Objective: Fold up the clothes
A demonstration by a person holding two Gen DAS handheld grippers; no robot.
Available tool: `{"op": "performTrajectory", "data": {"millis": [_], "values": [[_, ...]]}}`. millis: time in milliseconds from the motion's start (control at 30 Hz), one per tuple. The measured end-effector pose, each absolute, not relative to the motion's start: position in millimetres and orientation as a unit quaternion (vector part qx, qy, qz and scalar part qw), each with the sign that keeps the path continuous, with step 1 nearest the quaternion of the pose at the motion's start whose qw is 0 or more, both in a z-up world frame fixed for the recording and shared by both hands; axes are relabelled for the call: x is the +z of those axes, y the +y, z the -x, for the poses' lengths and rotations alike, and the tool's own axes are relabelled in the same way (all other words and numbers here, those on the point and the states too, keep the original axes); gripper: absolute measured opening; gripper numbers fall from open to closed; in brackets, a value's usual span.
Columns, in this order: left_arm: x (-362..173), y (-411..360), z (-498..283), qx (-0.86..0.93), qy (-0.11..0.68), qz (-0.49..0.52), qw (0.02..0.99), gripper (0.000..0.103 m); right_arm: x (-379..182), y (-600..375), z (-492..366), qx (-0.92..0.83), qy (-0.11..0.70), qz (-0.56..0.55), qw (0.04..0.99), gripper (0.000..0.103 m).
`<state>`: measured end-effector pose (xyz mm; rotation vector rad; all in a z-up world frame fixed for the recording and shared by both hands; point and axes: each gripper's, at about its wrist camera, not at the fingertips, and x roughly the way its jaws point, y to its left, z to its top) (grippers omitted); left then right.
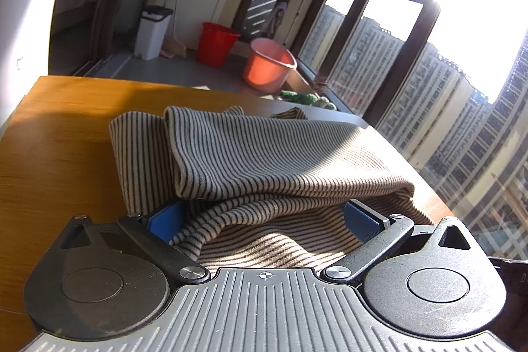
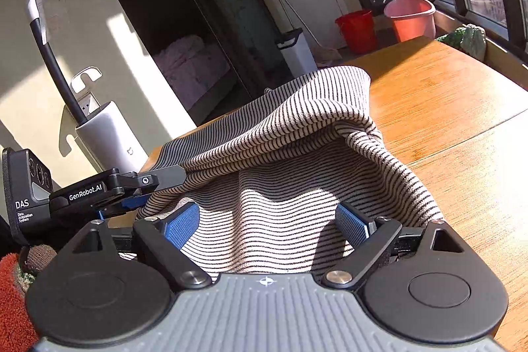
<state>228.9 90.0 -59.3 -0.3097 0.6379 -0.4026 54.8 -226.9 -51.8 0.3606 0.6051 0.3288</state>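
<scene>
both tongs [image 1: 264,216] [image 2: 267,221] gape around striped cloth [image 1: 250,160]; only right view shows vacuum [image 2: 109,134].

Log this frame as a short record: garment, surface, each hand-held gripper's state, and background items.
garment: striped cloth, bunched and partly folded over itself
surface: wooden table
left hand-held gripper: open, cloth lying between the blue pads
right hand-held gripper: open, cloth draped between the pads, not pinched
background: red bucket, pink bucket, white bin, upright vacuum
</scene>
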Motion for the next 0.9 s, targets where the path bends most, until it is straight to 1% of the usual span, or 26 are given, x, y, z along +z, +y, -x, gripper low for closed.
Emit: {"op": "performTrajectory", "data": {"millis": [100, 233, 300, 333, 367, 433, 467, 500, 533, 600, 767, 900], "values": [[-59, 103, -235, -0.2, 0.317, 0.197, 0.906, 0.103, -49, -217, -55, 0.157, 0.298, -0.149, 0.93, 0.103], [-60, 118, -240, -0.176, 0.327, 0.275, 0.887, 0.103, -51, -220, -58, 0.155, 0.304, -0.164, 0.926, 0.103], [-60, 121, -242, -0.152, 0.332, 0.296, 0.883, 0.097, -51, -222, -57, 0.153, 0.302, -0.17, 0.925, 0.103], [-59, 121, -242, -0.138, 0.335, 0.294, 0.884, 0.088, -51, -222, -56, 0.152, 0.301, -0.171, 0.926, 0.103], [-58, 120, -244, -0.126, 0.337, 0.283, 0.889, 0.083, -52, -223, -56, 0.15, 0.301, -0.172, 0.926, 0.103], [-57, 119, -247, -0.106, 0.342, 0.264, 0.896, 0.057, -52, -223, -56, 0.151, 0.299, -0.175, 0.926, 0.103], [-55, 120, -250, -0.095, 0.345, 0.258, 0.898, 0.052, -52, -224, -56, 0.151, 0.298, -0.177, 0.926, 0.103], [-54, 122, -253, -0.086, 0.347, 0.257, 0.898, 0.037, -52, -225, -56, 0.152, 0.298, -0.18, 0.925, 0.103], [-52, 124, -255, -0.079, 0.348, 0.255, 0.898, 0.019, -53, -225, -56, 0.152, 0.297, -0.182, 0.925, 0.103], [-46, 127, -257, -0.072, 0.342, 0.25, 0.903, 0.018, -53, -226, -56, 0.153, 0.297, -0.185, 0.924, 0.103], [-16, 115, -236, -0.069, 0.278, 0.181, 0.941, 0.017, -54, -229, -57, 0.156, 0.296, -0.193, 0.923, 0.103], [-8, 110, -230, -0.068, 0.267, 0.149, 0.95, 0.017, -55, -231, -58, 0.157, 0.294, -0.2, 0.921, 0.103]]}}
